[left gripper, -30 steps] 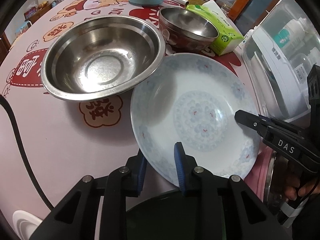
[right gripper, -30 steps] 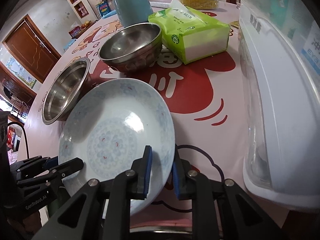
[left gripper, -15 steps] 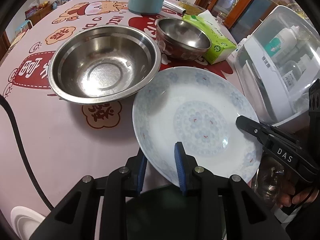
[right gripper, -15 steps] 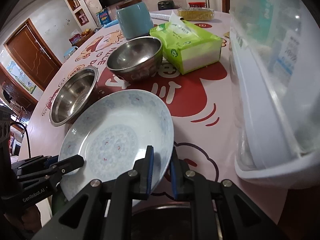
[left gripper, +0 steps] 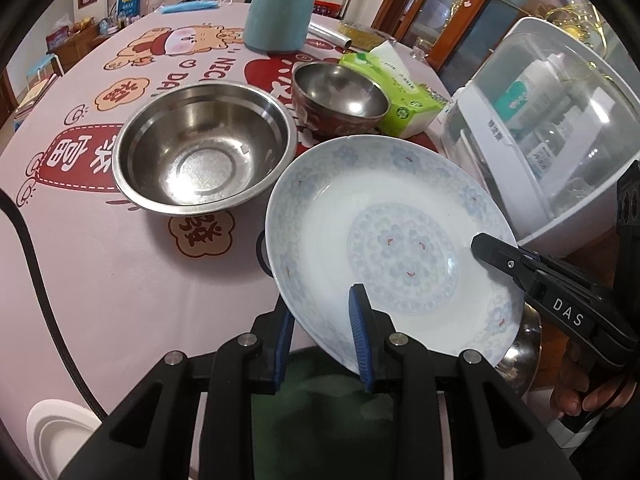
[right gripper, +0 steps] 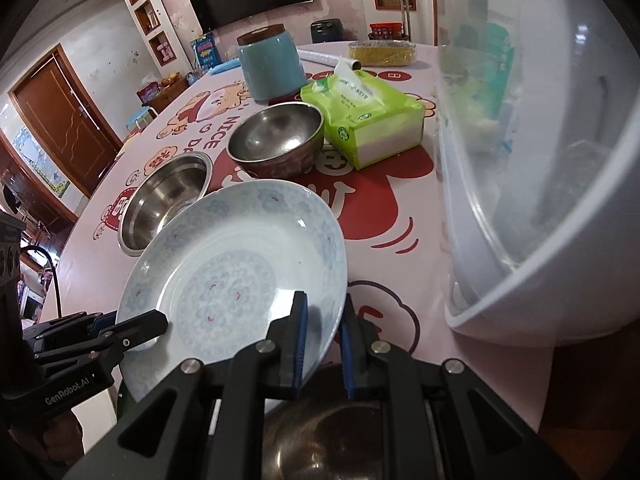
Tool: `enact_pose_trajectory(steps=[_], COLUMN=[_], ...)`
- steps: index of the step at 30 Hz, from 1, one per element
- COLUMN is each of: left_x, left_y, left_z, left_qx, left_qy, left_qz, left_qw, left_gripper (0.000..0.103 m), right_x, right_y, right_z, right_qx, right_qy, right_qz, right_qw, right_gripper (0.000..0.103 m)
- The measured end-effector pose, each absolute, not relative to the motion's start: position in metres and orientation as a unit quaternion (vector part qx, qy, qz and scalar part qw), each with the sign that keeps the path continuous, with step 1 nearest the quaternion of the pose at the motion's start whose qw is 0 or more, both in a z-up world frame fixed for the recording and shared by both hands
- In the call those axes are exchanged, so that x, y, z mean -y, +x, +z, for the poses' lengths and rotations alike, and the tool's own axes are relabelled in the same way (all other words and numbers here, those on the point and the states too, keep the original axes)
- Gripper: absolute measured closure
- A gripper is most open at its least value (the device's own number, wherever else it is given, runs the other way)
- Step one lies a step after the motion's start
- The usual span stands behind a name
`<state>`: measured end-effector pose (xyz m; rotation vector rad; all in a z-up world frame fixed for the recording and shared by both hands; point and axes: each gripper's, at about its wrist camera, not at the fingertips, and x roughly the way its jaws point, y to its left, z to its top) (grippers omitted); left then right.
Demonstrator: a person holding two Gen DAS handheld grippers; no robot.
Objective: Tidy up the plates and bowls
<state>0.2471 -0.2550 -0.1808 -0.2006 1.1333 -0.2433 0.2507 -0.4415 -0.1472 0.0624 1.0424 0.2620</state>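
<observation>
A white plate with a pale blue flower pattern (left gripper: pixel 384 236) (right gripper: pixel 236 272) hangs tilted above the table's near edge, held from both sides. My left gripper (left gripper: pixel 320 320) is shut on its near left rim, one blue pad above and one below. My right gripper (right gripper: pixel 322 328) is shut on the opposite rim; it also shows in the left wrist view as black jaws over the plate's right edge. A wide steel bowl (left gripper: pixel 204 156) (right gripper: pixel 164 196) and a smaller, deeper steel bowl (left gripper: pixel 340 96) (right gripper: pixel 276 140) rest on the table behind the plate.
A white dish cabinet with a clear domed lid (left gripper: pixel 536 136) (right gripper: pixel 532 184) stands on the right. A green tissue pack (right gripper: pixel 368 120), a teal canister (right gripper: pixel 272 68) and a foil tray (right gripper: pixel 380 52) sit further back. Another steel vessel (right gripper: pixel 320 436) lies below the plate, a white dish (left gripper: pixel 56 436) at bottom left.
Both grippers have risen with the plate between them, lifting it clear of the table and away from the wide steel bowl. The bowls have stayed where they were.
</observation>
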Motion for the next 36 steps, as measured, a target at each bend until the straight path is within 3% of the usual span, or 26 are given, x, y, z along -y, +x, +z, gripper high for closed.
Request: enact_pose_trajectory(steps=[36], left_x=[0.227], left_y=[0.113], left_z=[-0.105], left_qx=[-0.467], left_qy=[-0.073], left_qz=[-0.111], left_qw=[0.874], left_gripper=[0.077], right_x=[0.422], right_y=[0.127], right_z=[-0.084], right_qx=[-0.418], right_qy=[0.022], right_qz=[0.169], right_qw=[0.892], right_gripper=[0.088])
